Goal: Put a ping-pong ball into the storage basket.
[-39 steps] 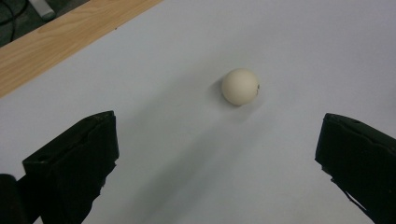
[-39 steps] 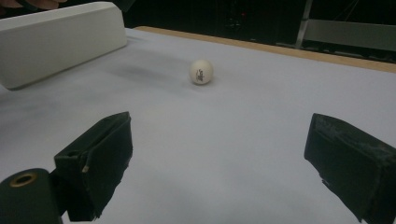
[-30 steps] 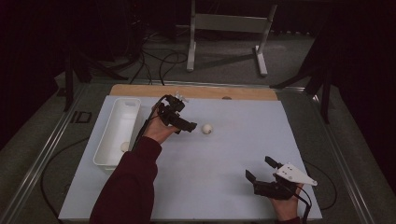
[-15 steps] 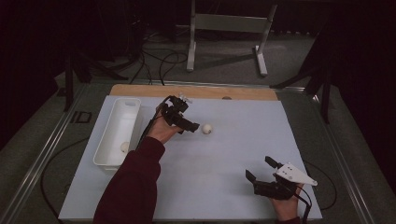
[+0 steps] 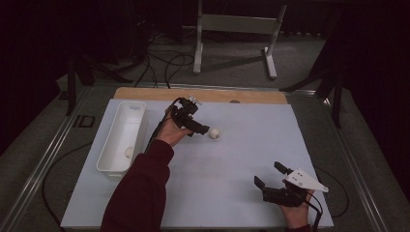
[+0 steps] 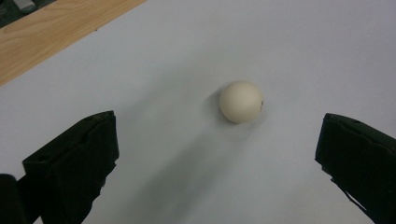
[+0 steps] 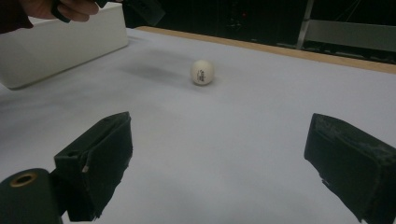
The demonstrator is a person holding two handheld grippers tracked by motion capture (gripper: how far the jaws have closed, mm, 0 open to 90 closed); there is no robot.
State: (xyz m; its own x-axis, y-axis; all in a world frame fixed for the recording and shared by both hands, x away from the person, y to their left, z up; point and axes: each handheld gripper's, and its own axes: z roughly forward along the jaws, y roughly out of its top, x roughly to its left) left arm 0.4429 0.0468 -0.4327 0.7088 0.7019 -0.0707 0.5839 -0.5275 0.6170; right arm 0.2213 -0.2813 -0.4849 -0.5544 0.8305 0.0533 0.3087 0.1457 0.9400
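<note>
Step in hand, as judged: pick-up of the loose white ball (image 5: 213,133) by the left gripper (image 5: 202,129), probably for placement in the white bin (image 5: 121,137), where 1 similar ball (image 5: 129,152) already lies at the near end.

Ball position: on the pale blue sheet (image 5: 227,159), mid-table toward the far side, well apart from the bin, just beyond the left jaw tips. In the left gripper view, ball (image 6: 242,101) ahead of both jaws and nearer the right one, touching neither.

Advice for a sound grasp: advance until the ball sits level with the pads, shift slightly toward the ball's side to centre it, keep the jaws low over the sheet, close slowly. Round and light by appearance; likely to roll off at a 1-sided touch.

Left gripper state: jaws spread wide, nothing held. Left hand (image 5: 170,131) reaching forward from a dark red sleeve (image 5: 140,193), gripper angled down toward the ball.

Right gripper (image 5: 271,180): jaws likewise wide apart and empty, parked low at the near right of the sheet, pointed toward the ball (image 7: 202,72) from well off.
</note>
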